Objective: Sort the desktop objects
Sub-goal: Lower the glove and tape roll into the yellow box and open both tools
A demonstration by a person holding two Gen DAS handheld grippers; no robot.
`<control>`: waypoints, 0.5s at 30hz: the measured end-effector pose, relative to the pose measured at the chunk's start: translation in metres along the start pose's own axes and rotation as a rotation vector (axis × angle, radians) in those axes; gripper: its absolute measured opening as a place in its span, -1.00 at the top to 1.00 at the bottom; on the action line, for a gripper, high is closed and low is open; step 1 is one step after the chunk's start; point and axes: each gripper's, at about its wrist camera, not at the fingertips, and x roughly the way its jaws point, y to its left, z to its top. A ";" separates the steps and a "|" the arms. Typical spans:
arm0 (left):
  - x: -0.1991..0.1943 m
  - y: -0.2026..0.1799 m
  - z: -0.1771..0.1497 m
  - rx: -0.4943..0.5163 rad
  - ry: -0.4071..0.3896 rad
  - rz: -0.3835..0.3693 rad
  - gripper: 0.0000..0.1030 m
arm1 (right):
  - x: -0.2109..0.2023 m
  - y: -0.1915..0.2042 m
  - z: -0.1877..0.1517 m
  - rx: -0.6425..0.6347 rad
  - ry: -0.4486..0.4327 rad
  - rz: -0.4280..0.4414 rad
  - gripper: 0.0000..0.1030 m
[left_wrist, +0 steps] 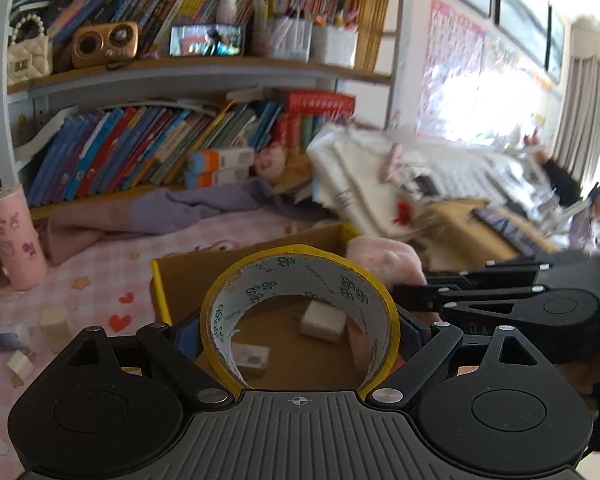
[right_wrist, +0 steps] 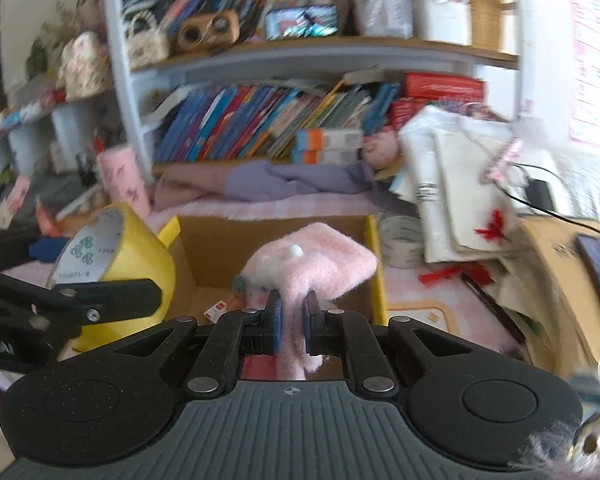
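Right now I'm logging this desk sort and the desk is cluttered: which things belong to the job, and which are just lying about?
In the job:
- yellow tape roll, held in the left gripper
- pink fluffy pouch, pinched in the right gripper
- cardboard box below both
- white erasers in it

Lying about:
- pink tumbler
- purple cloth
- shelf books
- clear tape roll

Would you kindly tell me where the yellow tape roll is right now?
The yellow tape roll sits between the left gripper's wide jaws, above the cardboard box. In the right wrist view it appears at left, beside the pink plush item.
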 end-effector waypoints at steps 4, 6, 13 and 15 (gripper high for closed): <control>0.019 -0.002 -0.005 0.060 0.061 0.033 -0.78 | 0.030 0.004 0.000 -0.085 0.066 0.042 0.82; 0.025 -0.003 -0.009 0.091 0.088 0.041 -0.78 | 0.043 0.003 -0.003 -0.109 0.107 0.046 0.82; 0.041 -0.008 -0.020 0.155 0.149 0.068 -0.78 | 0.068 0.000 -0.016 -0.153 0.221 0.073 0.81; 0.044 -0.008 -0.021 0.145 0.157 0.070 -0.78 | 0.071 -0.003 -0.018 -0.137 0.235 0.083 0.81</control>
